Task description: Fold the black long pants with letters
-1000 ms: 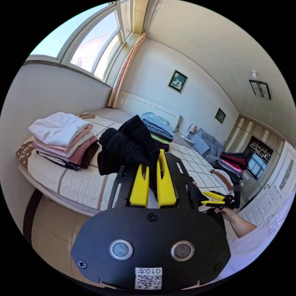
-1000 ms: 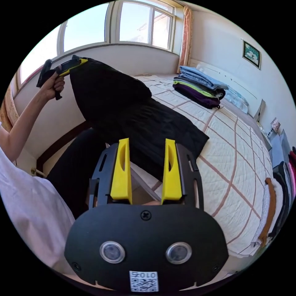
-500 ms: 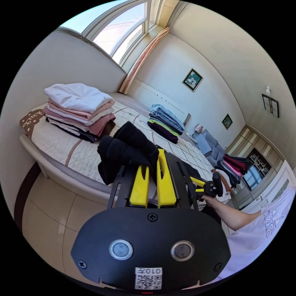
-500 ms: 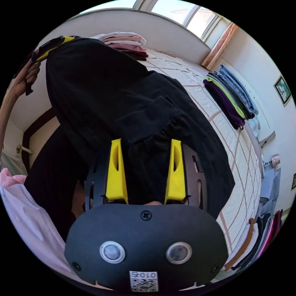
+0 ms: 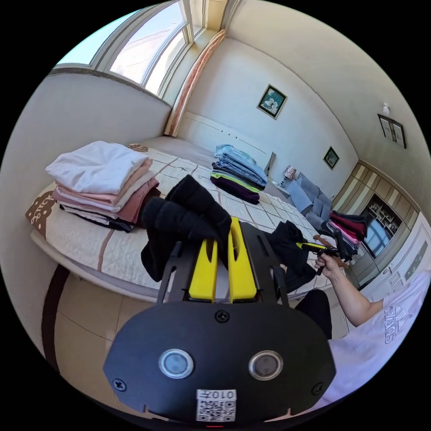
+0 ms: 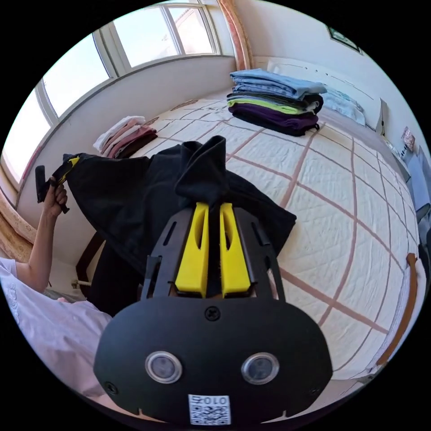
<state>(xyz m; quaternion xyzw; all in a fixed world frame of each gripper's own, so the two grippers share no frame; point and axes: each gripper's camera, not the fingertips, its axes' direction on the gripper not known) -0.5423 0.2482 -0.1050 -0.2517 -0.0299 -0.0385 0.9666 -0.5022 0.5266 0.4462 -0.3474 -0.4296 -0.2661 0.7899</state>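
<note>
Jaws of both grippers, left gripper [image 5: 221, 233] and right gripper [image 6: 210, 220], pinch our black pants [image 6: 134, 188] above the bed [image 6: 341, 188], and bunched cloth could slip out.

Sunlight is pouring through the window [image 5: 148, 49] onto a quilted bed [image 6: 332, 188]; pictures [image 5: 272, 101] are hanging on pale walls.

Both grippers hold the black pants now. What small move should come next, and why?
Probably draw the two grippers apart to stretch the pants flat over the bed. The left gripper and right gripper each pinch bunched fabric, and the cloth sags between them, partly off the bed's edge.
</note>
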